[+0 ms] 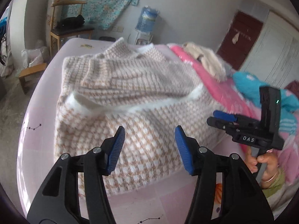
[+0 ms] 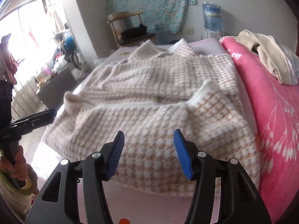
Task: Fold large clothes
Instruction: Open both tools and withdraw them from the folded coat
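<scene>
A large beige-and-white houndstooth knit garment (image 1: 130, 127) lies on the pale pink bed sheet (image 1: 43, 100), its upper part folded down over the lower part with a white trim band across the middle. It also shows in the right wrist view (image 2: 153, 108). My left gripper (image 1: 149, 145) is open and empty, held above the garment's near edge. My right gripper (image 2: 148, 149) is open and empty above the near hem. The right gripper also shows in the left wrist view (image 1: 222, 117), at the garment's right side. The left gripper shows at the left edge of the right wrist view (image 2: 43, 115).
A pink flowered blanket (image 2: 271, 112) lies along the bed's right side with a cream garment (image 2: 265, 56) and a teal garment (image 1: 248, 85) on it. A wooden chair (image 1: 69, 26), a water dispenser (image 1: 145, 22) and a dark red door (image 1: 241, 37) stand beyond the bed.
</scene>
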Action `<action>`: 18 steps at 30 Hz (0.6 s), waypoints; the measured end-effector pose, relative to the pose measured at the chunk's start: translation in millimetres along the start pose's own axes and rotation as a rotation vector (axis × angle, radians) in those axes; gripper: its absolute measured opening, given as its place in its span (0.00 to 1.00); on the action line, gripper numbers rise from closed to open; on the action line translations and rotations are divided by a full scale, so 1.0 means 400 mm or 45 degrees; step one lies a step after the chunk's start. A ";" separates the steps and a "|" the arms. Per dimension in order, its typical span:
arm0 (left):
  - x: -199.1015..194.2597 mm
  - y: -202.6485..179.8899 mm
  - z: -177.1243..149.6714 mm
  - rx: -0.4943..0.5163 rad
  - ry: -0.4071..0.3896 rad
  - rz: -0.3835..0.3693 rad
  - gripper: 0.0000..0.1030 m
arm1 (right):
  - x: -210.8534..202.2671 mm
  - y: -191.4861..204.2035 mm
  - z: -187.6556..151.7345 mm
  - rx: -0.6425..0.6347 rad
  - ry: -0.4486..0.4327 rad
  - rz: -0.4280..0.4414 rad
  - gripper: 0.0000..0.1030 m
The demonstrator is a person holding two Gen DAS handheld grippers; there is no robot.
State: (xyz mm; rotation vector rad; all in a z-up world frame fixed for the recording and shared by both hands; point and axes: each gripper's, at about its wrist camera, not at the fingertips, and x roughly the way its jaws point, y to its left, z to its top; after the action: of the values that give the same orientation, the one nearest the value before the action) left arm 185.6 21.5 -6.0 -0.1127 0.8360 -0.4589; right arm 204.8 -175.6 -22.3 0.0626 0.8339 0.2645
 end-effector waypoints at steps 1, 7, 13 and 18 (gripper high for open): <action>0.034 -0.011 -0.020 0.016 0.059 0.071 0.52 | 0.030 0.010 -0.013 -0.016 0.052 -0.017 0.49; 0.058 0.033 -0.073 -0.077 0.121 0.195 0.54 | 0.048 0.012 -0.038 -0.012 0.146 -0.096 0.48; -0.096 0.044 -0.127 -0.115 -0.034 0.093 0.66 | -0.110 -0.087 -0.111 0.212 0.052 -0.027 0.64; -0.097 0.126 -0.210 -0.364 0.056 -0.044 0.67 | -0.136 -0.227 -0.206 0.470 0.102 -0.127 0.68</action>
State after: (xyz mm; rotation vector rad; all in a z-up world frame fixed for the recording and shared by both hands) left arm 118.9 90.6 -49.4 -0.3826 0.9407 -0.3732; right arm 127.7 -281.1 -52.6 0.3565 0.9551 0.0169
